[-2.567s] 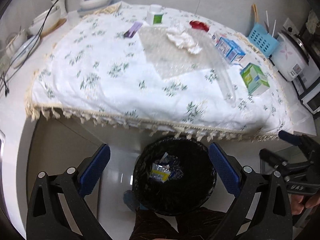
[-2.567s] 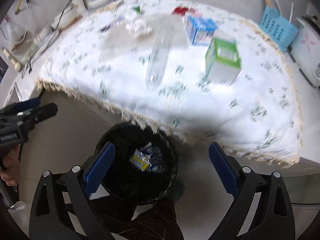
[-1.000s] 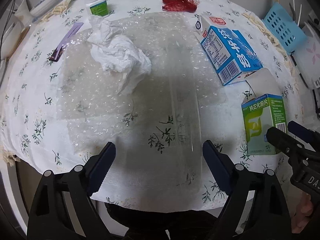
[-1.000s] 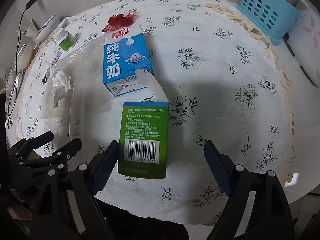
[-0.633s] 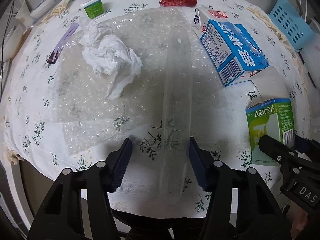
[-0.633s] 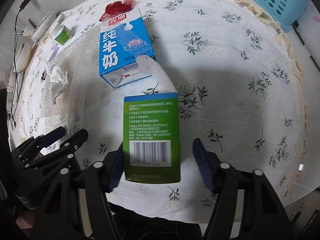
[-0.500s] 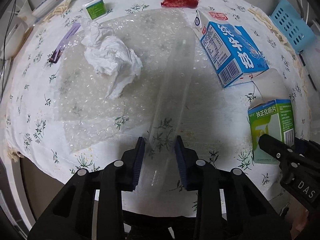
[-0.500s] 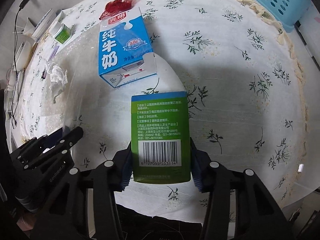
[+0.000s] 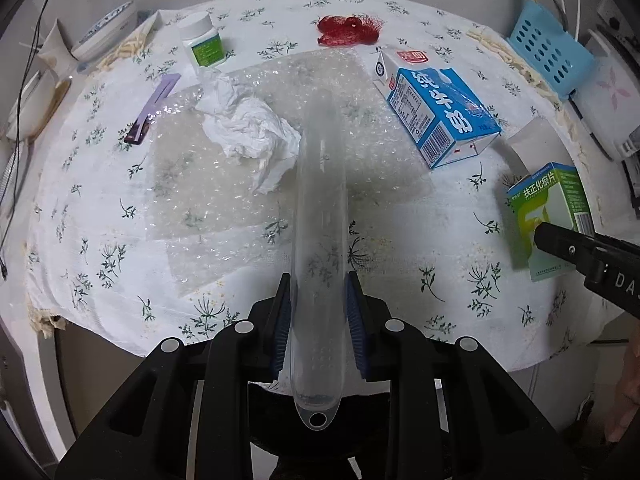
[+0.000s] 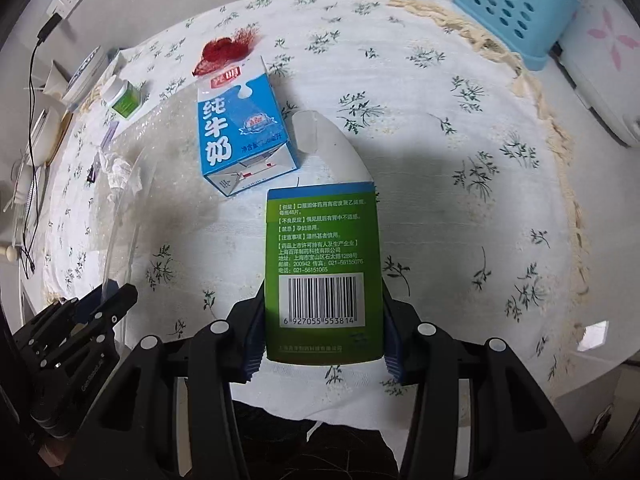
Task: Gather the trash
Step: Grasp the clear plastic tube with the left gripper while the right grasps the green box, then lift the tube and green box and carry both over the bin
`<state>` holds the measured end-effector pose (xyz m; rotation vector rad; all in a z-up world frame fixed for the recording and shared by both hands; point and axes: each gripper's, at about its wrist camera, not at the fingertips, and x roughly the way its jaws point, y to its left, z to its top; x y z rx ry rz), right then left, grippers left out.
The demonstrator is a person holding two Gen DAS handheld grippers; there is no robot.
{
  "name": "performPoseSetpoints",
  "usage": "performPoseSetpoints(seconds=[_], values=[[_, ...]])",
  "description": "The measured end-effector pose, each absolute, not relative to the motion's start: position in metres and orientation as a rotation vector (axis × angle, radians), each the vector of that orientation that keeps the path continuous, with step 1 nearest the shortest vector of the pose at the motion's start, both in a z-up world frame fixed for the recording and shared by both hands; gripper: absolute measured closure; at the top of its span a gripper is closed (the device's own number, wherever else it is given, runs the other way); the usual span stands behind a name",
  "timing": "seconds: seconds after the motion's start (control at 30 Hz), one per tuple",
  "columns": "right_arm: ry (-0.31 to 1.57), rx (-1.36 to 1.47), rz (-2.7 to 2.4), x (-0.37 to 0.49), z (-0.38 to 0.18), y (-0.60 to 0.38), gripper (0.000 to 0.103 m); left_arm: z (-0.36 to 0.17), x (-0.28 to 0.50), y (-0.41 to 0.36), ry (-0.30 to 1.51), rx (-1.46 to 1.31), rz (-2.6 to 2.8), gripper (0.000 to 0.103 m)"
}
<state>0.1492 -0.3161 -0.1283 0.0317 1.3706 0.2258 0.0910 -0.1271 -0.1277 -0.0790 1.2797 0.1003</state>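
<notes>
My left gripper is shut on a long clear plastic tube that lies along the white flowered tablecloth. My right gripper is shut on a green medicine box with a barcode; the box also shows in the left wrist view. A blue milk carton lies on its side behind them, also in the right wrist view. A crumpled white tissue rests on a sheet of bubble wrap. A red net scrap lies at the far edge.
A small white jar with a green label and a purple clip lie at the far left. A blue perforated basket and a white appliance stand at the right. Bowls and cables sit at the left.
Both grippers moved from above the black bin to the table. The left one closed on the clear tube and the right one closed on the green box.
</notes>
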Motion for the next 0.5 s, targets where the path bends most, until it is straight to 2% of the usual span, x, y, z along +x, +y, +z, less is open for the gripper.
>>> performPoseSetpoints(seconds=[0.5], values=[[1.261, 0.068, 0.203, 0.1, -0.093, -0.3, 0.058, -0.091, 0.052, -0.102, 1.178, -0.113, -0.02, 0.078]])
